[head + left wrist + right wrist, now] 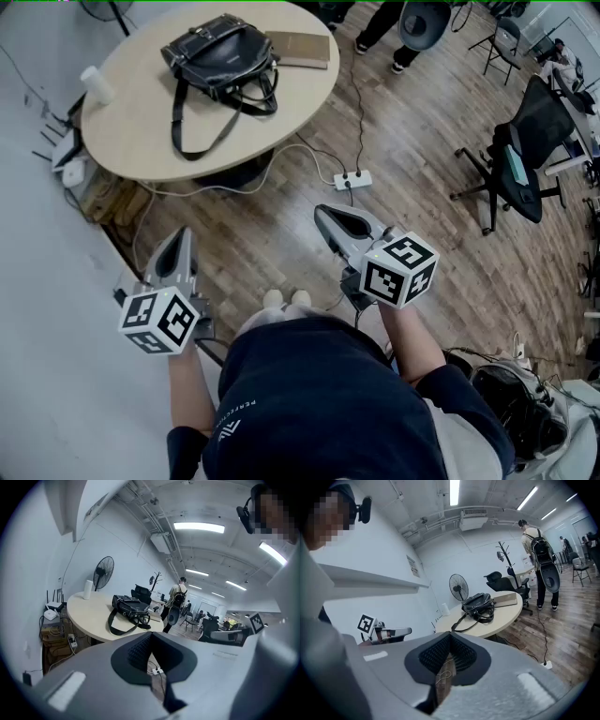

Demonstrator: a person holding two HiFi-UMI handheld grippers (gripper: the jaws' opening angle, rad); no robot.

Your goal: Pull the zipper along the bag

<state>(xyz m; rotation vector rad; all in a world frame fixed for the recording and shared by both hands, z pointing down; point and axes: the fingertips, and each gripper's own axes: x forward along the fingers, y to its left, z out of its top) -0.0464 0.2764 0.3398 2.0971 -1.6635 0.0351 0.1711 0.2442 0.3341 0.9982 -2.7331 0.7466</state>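
left gripper [178,242], right gripper [326,217]: closed, empty | black handbag [221,54]: soft, slumpy | pinch zipper pull, probably topside; brace body

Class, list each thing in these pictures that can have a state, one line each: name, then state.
left tongs: shut, empty
right tongs: shut, empty
bag: resting on the round table, untouched; open or zipped, cannot tell
white roll: upright near the table edge
power strip: lying on the floor
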